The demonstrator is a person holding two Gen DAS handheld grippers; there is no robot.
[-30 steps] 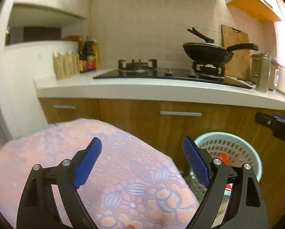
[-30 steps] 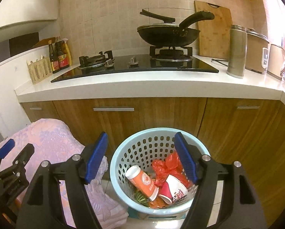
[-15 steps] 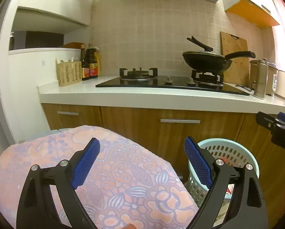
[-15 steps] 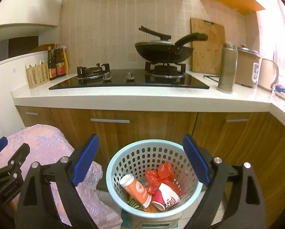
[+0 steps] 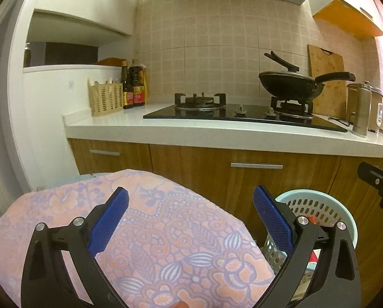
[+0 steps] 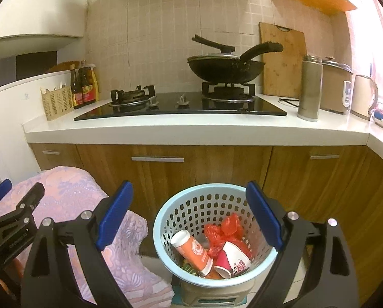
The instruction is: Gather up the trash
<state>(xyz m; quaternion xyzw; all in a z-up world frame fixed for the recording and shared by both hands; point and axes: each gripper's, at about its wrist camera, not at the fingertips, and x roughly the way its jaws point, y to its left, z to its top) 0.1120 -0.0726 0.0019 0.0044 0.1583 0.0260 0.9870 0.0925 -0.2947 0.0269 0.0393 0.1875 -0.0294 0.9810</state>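
Down low, the round light blue plastic basket with holes (image 6: 212,233) sits on the floor by the brown wooden cupboards (image 6: 201,169). Inside it lie an orange and white paper cup (image 6: 191,250), a red and white paper cup (image 6: 232,260) and a crumpled red plastic bag (image 6: 223,232). The right gripper (image 6: 189,218) hangs above it, fingers spread wide and holding nothing. The left gripper (image 5: 190,214) is spread wide too, over a pink and purple flowery cloth (image 5: 160,246).

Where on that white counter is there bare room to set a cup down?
The front strip of the counter ahead of the glass hob is bare, as is the patch between hob and steel flask. The right end, by rice cooker and kettle, is crowded.
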